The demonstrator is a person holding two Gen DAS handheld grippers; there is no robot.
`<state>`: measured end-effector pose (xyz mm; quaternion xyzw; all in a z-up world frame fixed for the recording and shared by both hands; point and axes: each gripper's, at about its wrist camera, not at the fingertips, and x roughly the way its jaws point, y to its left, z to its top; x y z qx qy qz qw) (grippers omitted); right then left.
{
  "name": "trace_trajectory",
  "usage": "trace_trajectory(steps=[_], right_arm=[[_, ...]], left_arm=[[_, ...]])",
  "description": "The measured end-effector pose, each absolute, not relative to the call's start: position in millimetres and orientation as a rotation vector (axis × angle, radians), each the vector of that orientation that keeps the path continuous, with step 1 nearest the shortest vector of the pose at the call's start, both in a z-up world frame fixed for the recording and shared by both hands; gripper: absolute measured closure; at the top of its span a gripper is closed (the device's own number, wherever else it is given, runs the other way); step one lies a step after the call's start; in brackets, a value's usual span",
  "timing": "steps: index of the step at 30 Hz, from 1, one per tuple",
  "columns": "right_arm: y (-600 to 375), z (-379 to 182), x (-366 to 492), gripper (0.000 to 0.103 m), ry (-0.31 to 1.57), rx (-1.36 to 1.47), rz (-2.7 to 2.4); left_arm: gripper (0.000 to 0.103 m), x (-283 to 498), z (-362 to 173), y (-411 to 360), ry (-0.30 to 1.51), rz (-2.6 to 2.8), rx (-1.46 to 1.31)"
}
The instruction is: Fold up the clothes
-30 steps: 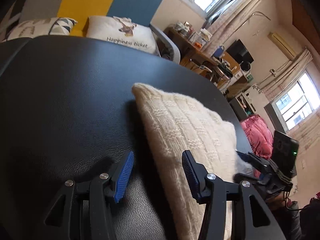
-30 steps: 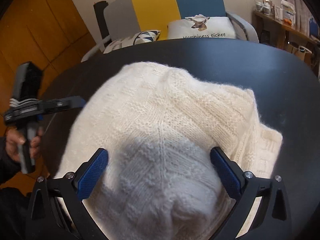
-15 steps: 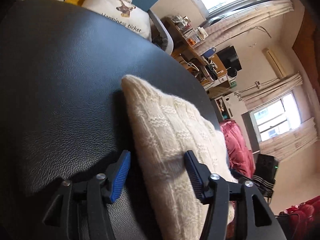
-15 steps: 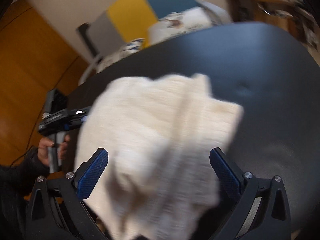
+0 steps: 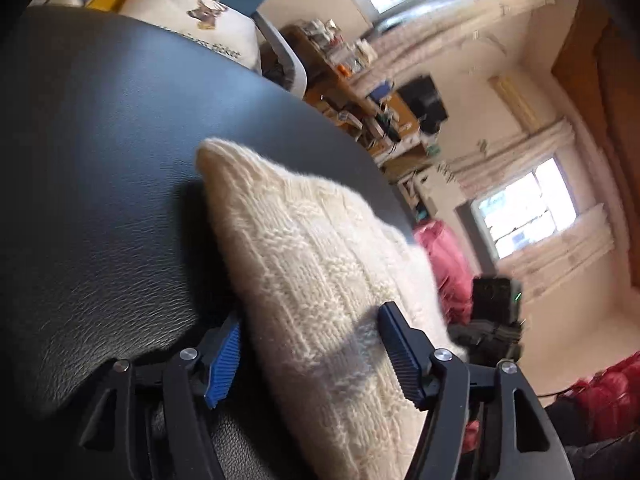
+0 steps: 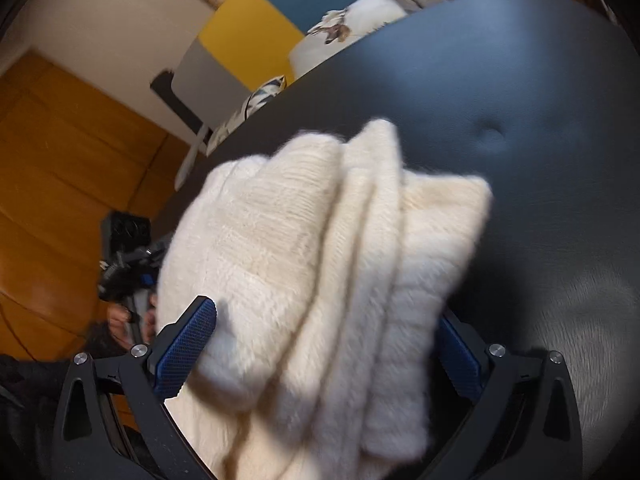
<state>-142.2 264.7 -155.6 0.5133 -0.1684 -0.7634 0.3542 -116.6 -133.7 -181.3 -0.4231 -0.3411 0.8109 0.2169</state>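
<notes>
A cream knit sweater (image 5: 312, 264) lies folded in thick layers on the black leather tabletop (image 5: 100, 168). My left gripper (image 5: 310, 316) straddles its near edge. Its jaws are opening, with the knit between the blue pads (image 5: 222, 360), which do not squeeze it. In the right wrist view the sweater (image 6: 320, 264) shows as a stack of folds. My right gripper (image 6: 326, 312) stands wide around its near end, and its right finger is partly hidden behind the knit. The left gripper (image 6: 128, 256) shows at the sweater's far side, held by a hand (image 6: 124, 320).
A chair with grey, yellow and blue back panels (image 6: 256, 36) and printed cushions (image 5: 200, 20) stands behind the table. A cluttered desk (image 5: 360, 96), curtained windows and a red heap (image 5: 444, 264) lie to the right. Bare black tabletop (image 6: 540, 128) spreads beyond the sweater.
The sweater has gone from a broad spread to a narrower stack of folds. My left jaws have widened and moved in around its edge. The right gripper has rolled and shifted.
</notes>
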Motion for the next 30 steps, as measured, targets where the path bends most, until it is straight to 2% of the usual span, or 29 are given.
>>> trace_trajectory(steps=[2, 3, 4, 5, 7, 8, 11, 14, 15, 17, 20, 22, 23, 25, 27, 29, 30], right_arm=[[254, -155, -140, 0.005, -0.348, 1.350, -2.005], [248, -153, -139, 0.008, -0.303, 1.356, -2.009], [243, -152, -138, 0.019, -0.261, 1.360, -2.008], [241, -152, -136, 0.025, -0.244, 1.363, -2.005], [238, -152, -135, 0.025, -0.232, 1.366, -2.003], [238, -153, -134, 0.025, -0.234, 1.366, -2.006], [241, -158, -135, 0.018, -0.310, 1.381, -1.969], [245, -160, -135, 0.013, -0.361, 1.367, -1.955], [244, -160, -134, 0.011, -0.363, 1.358, -1.957], [242, -160, -132, 0.005, -0.368, 1.340, -1.964], [237, -161, -129, 0.000, -0.339, 1.325, -1.964], [236, -161, -131, 0.000, -0.332, 1.346, -1.952], [236, -161, -132, 0.000, -0.324, 1.349, -1.949], [235, -162, -131, 0.001, -0.303, 1.353, -1.942], [232, -160, -128, 0.007, -0.253, 1.365, -1.988], [228, -156, -121, 0.019, -0.196, 1.365, -2.044], [228, -154, -117, 0.021, -0.184, 1.357, -2.058]], left_arm=[[0.036, -117, -179, -131, -0.915, 2.249, -1.166], [0.043, -117, -178, -129, -0.901, 2.250, -1.160], [0.054, -117, -176, -128, -0.895, 2.250, -1.143], [0.057, -116, -173, -127, -0.887, 2.255, -1.127], [0.069, -112, -165, -120, -0.838, 2.315, -1.111], [0.069, -108, -159, -113, -0.779, 2.358, -1.099], [0.060, -103, -146, -95, -0.622, 2.422, -1.108], [0.037, -117, -160, -107, -0.783, 2.356, -1.214], [0.026, -121, -166, -112, -0.850, 2.330, -1.242], [0.024, -124, -178, -121, -0.975, 2.269, -1.231], [0.024, -123, -177, -114, -0.934, 2.285, -1.215], [0.038, -123, -176, -109, -0.904, 2.276, -1.208], [0.040, -122, -177, -107, -0.899, 2.267, -1.203], [0.054, -119, -176, -106, -0.902, 2.290, -1.182], [0.061, -115, -172, -103, -0.891, 2.339, -1.163], [0.065, -108, -167, -96, -0.855, 2.403, -1.143], [0.067, -105, -164, -94, -0.844, 2.423, -1.130]])
